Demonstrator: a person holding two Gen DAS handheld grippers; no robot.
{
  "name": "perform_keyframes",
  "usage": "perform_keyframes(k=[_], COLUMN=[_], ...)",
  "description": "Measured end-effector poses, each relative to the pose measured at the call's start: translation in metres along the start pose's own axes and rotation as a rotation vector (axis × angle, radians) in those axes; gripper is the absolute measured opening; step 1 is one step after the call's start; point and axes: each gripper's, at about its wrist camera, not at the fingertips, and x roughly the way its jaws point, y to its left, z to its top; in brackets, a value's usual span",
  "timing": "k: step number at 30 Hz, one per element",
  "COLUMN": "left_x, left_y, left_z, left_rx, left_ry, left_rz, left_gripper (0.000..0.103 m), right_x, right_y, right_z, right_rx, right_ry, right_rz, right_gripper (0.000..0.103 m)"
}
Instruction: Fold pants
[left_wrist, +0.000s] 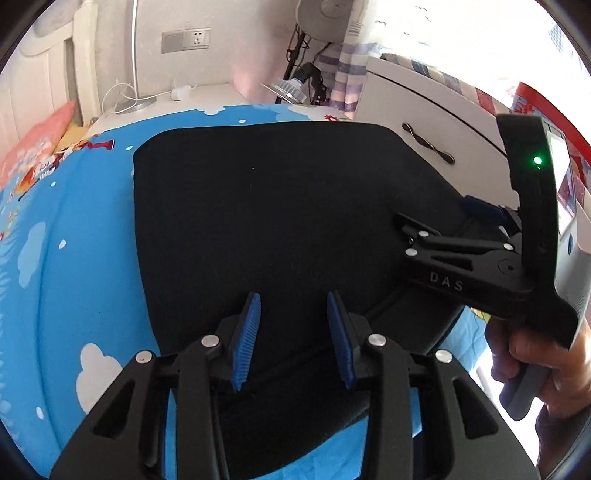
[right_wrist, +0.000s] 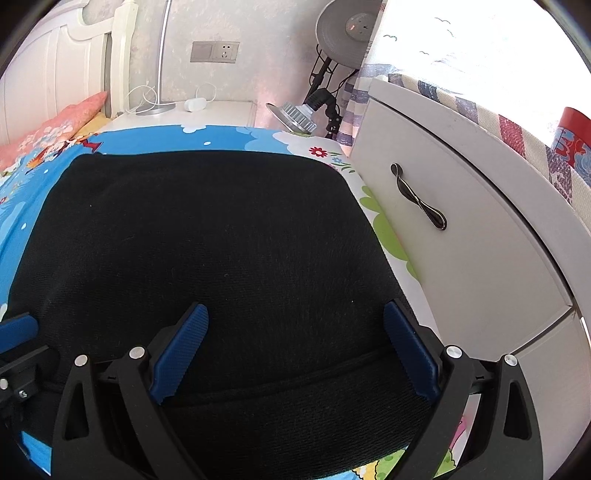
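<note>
A bed (right_wrist: 122, 142) fills the room's near side, covered by a bright blue sheet printed with white clouds and cartoon figures, turning white with green leaves and a red flower toward the right edge. On it lie the pants (right_wrist: 207, 236), one black, finely knitted mass folded into a broad, rounded rectangle, flat, with a seam or fold line running across its near end.

The left tool (left_wrist: 291, 317) hangs just above the near edge of the pants; its two ribbed blue pads (left_wrist: 245, 332) stand apart with nothing between them, so it is released. The right tool (right_wrist: 295, 343) is spread wide over the same near edge, its two blue pads (right_wrist: 181, 350) likewise clasping nothing; in the left wrist view its black body marked "DAS" and a lit green dot show, gripped by a hand (left_wrist: 543, 365) at the right.

Beyond the pants, one pink patterned pillow (right_wrist: 55, 129) rests by a white headboard (right_wrist: 55, 74). A white bedside counter (right_wrist: 214, 110) carries a round metal lamp base with a thin pole, white cables and a small white adapter. One grey wall socket (right_wrist: 214, 51) sits above. To the right stands a white cabinet (right_wrist: 461, 236) with one twisted dark metal handle (right_wrist: 417, 197), beside a ribbed metal lamp head (right_wrist: 295, 114) on a black stand.
</note>
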Motion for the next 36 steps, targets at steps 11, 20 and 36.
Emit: perform_keyframes(k=[11,20,36], left_x=[-0.058,-0.087,-0.091], left_y=[-0.018,-0.037,-0.045], left_z=[-0.005,-0.003,0.006], left_rx=[0.03,0.016,0.026], left_ry=[-0.041,-0.053,-0.07], left_rz=[0.152,0.079,0.081], left_gripper=[0.101,0.101,0.101], right_x=[-0.085,-0.116,-0.116], right_y=[-0.03,-0.049,-0.058], right_z=[-0.02,-0.041,-0.038], right_rx=[0.132,0.207,0.226], right_ry=[0.004,0.012,0.007], right_rz=[-0.042,-0.07,-0.072], right_gripper=[0.092,0.092,0.092])
